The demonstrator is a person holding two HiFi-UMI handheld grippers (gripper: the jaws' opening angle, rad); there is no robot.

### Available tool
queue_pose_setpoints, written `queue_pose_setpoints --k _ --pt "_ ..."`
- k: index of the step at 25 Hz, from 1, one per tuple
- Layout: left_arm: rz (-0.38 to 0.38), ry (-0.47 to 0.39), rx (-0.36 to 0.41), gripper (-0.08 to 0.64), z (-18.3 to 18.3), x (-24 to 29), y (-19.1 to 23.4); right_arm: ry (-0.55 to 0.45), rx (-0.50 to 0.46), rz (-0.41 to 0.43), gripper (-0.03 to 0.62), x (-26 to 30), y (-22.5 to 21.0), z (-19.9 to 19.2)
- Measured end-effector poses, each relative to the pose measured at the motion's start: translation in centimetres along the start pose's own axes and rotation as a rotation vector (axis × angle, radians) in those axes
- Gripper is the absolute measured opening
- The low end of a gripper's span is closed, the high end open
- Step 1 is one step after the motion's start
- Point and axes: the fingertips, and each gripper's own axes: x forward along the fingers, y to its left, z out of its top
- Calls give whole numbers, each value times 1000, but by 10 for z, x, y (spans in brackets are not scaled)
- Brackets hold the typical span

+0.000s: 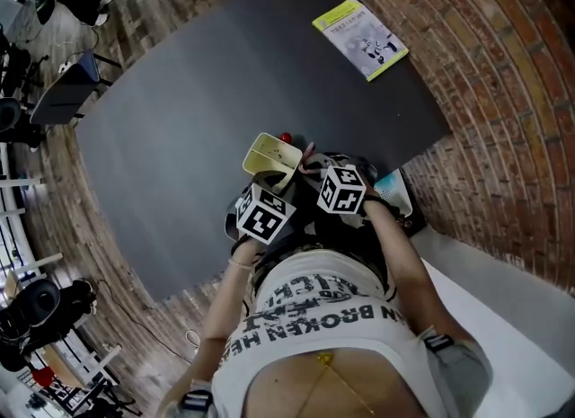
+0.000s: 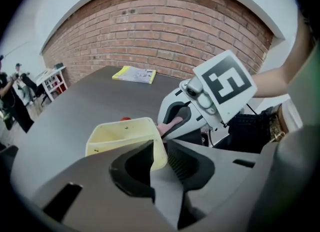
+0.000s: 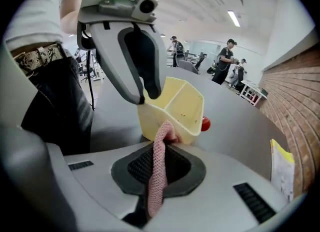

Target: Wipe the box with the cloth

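In the head view the yellow box (image 1: 269, 157) sits tipped, just left of centre, at the near edge of the dark table (image 1: 180, 111). Both grippers crowd it from below: the left gripper (image 1: 272, 182) and the right gripper (image 1: 310, 172). A booklet (image 1: 359, 39) lies well apart at the upper right.

In the left gripper view the jaws stand partway apart with the box's side wall between them. I see a sliver of gap at one pad, so the hold looks slack rather than firm.

In the right gripper view the jaws are closed tight on a pink cloth (image 3: 159, 176), its free end bunched against the box's near wall. I cannot tell whether the box's base rests on the table.

My worry is a hard push from the cloth while the left jaws are slack — the light box could skid or tip over. The narrow strip of cloth could also drag out of its pinch.
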Motion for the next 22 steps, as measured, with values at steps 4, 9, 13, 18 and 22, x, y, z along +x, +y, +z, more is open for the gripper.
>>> queue_pose_setpoints --k 4,9,13,18,22 --pt "-7 -1 203 114 1 -35 10 -42 105 -48 17 -15 -18 -4" --pt "31 182 618 129 -33 -49 44 -31 125 -64 17 -18 -19 -8" --pt "14 301 838 130 -50 -35 51 -14 122 -63 17 -17 -15 -9" --pt "61 367 906 81 -50 -14 53 -15 130 -69 17 -17 -16 -11" --pt "18 395 821 55 -52 -15 41 -42 134 -78 18 -20 -25 -9"
